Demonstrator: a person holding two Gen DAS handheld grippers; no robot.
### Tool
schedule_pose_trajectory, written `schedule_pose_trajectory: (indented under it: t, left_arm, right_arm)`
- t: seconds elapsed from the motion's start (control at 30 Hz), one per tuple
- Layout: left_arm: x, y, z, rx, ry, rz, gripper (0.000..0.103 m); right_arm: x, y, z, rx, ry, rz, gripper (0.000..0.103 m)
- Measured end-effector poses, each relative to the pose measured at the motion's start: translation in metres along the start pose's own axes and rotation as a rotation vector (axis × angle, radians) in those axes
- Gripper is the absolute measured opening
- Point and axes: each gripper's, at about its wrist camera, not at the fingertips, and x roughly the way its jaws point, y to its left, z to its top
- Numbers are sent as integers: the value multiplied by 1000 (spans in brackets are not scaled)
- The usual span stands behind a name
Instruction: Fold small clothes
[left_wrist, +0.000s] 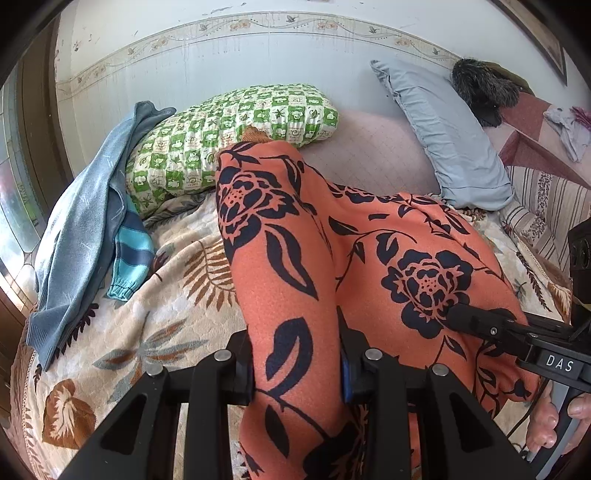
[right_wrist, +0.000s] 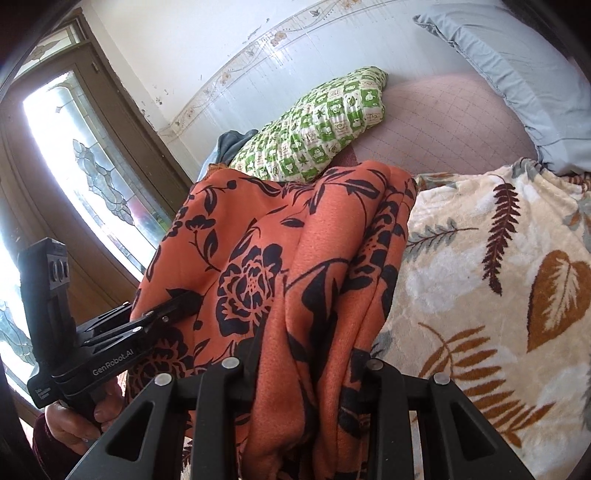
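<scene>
An orange garment with a dark floral print is held up over the bed and drapes away from me. My left gripper is shut on one gathered part of it. My right gripper is shut on another bunched part of the same orange garment. The right gripper also shows in the left wrist view, its tips pressed into the cloth. The left gripper shows in the right wrist view, clamped on the cloth's left side. The cloth hides the fingertips of both.
A cream leaf-print blanket covers the bed. A green checked pillow, a grey-blue pillow and blue clothes lie near the wall. A glass door stands at the left.
</scene>
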Motion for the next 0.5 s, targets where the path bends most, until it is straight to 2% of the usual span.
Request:
schedule_pose_trajectory:
  t: [0.2, 0.5]
  left_arm:
    - [15, 2, -12, -11, 29, -8, 34]
    - [37, 6, -13, -14, 49, 5, 34]
  right_arm:
    - [11, -7, -11, 19, 32, -27, 31]
    - [31, -14, -11, 26, 48, -33, 31]
